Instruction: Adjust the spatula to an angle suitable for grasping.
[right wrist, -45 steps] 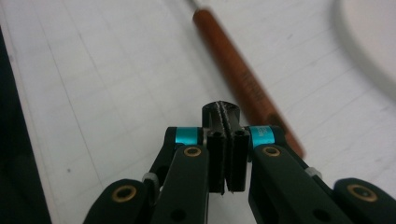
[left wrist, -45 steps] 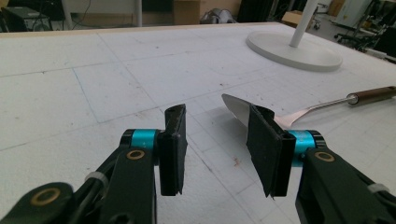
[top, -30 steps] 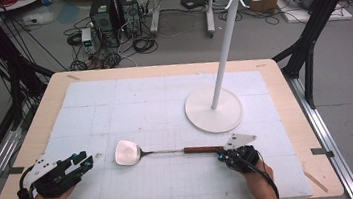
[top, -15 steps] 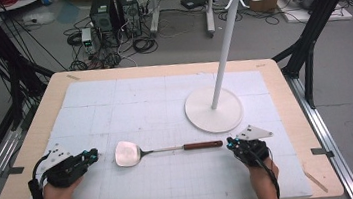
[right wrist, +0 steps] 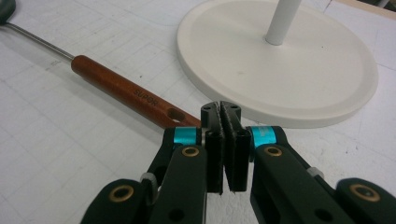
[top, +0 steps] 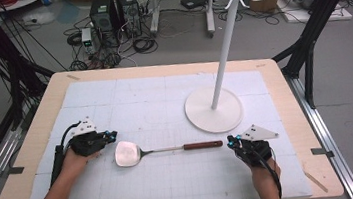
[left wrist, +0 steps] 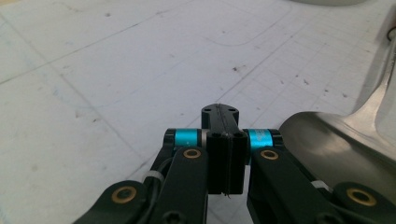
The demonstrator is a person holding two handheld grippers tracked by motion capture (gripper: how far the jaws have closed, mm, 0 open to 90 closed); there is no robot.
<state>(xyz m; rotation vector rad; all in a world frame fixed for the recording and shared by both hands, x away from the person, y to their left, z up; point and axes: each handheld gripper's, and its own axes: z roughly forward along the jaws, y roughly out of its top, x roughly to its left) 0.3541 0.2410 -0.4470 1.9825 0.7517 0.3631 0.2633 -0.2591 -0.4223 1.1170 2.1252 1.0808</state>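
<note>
High view: spatula (top: 162, 150) lies flat on the white mat (top: 155, 107), blade toward the left gripper (top: 110, 135), wooden handle toward the right gripper (top: 232, 142). Both grippers have jaws pressed together, holding nothing. Left gripper sits just beside the blade; right gripper just off the handle end, not touching. White stand (top: 214, 109) with its round base is just behind the handle, near the right gripper. Rest of the mat is bare.

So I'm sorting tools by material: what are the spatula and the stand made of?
Spatula: blade looks like polished metal, since it mirrors light; thin metal shank; handle looks like reddish-brown varnished wood. Stand: smooth matte white, painted metal or plastic, cannot tell which.
</note>
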